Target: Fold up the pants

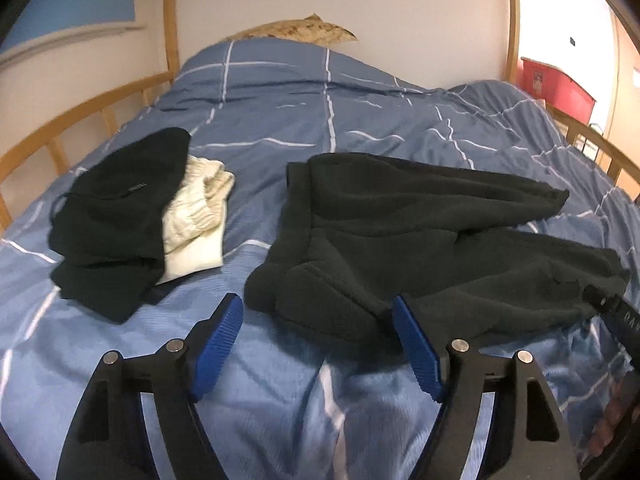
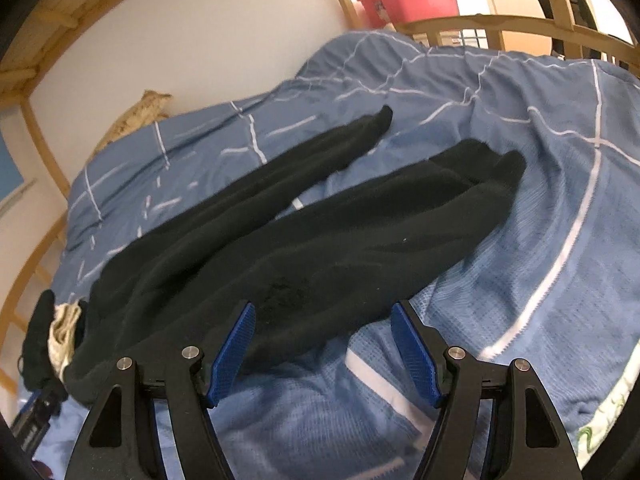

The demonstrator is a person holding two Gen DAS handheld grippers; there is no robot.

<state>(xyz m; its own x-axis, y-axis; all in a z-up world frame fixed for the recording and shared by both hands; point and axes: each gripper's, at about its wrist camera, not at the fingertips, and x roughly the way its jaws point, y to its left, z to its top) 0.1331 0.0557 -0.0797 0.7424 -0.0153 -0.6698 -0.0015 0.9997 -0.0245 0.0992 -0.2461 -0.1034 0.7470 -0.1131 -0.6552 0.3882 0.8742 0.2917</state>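
The dark pants lie spread on the blue bedspread, waistband toward the pile of clothes on the left and both legs stretched apart toward the right. This looks like the reach before the first fold. The left gripper hovers spread at the near waist corner, with fleece between its blue pads but nothing pinched. The right gripper is spread too, over the near leg's edge and not pinching it. Next, each should probably lower and clamp the near edge, then carry that leg over the far one.
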